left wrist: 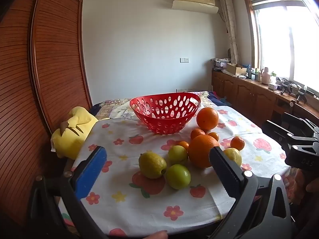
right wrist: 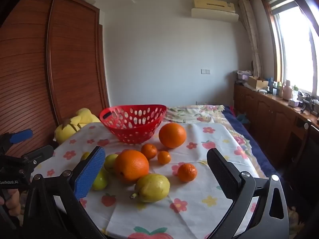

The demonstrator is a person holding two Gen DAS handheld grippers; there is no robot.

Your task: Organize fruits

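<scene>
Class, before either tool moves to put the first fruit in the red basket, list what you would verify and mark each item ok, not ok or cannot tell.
1. Left tool open, nothing held: ok.
2. Right tool open, nothing held: ok.
3. Red basket upright and empty: ok.
4. Fruit all out of the basket on the floral cloth: ok.
5. Near large orange free to lift: not ok, a green fruit sits against it.
6. Small tangerine standing clear of the others: ok.
</scene>
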